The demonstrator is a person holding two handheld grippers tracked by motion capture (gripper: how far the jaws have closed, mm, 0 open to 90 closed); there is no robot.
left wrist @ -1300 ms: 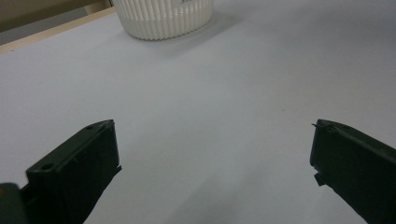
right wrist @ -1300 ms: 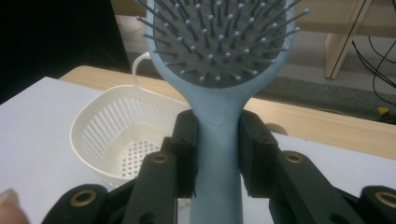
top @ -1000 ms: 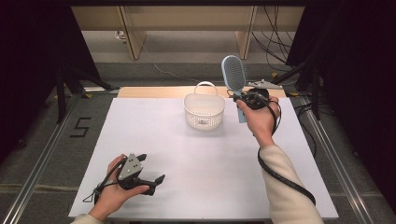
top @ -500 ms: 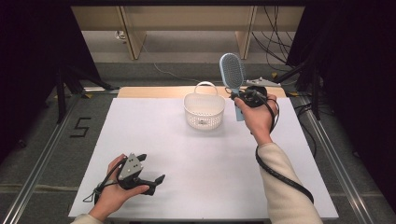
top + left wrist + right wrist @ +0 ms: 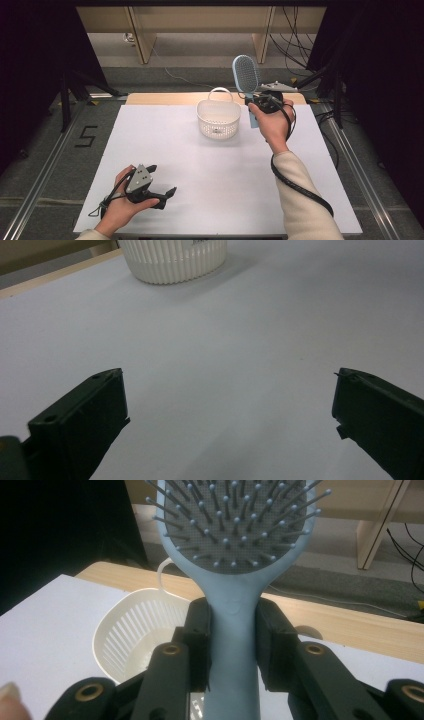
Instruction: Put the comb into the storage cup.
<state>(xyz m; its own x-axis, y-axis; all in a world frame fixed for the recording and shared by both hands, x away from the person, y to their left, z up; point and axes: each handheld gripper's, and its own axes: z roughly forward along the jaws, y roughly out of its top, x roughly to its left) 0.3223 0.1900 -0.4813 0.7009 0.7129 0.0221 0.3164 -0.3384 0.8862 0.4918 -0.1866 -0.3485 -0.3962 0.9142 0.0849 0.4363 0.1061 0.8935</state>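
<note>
Overhead camera faces forward; both tool cameras, low and close, share the basket (image 5: 218,118).

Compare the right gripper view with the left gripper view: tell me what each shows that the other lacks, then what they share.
Right gripper view alone: the light blue hairbrush, bristles facing the camera, its handle clamped between the right gripper jaws, and a wooden strip at the table's far edge. Left gripper view alone: the left gripper with jaws wide apart over bare surface. Both: the white slotted basket and white tabletop.
</note>
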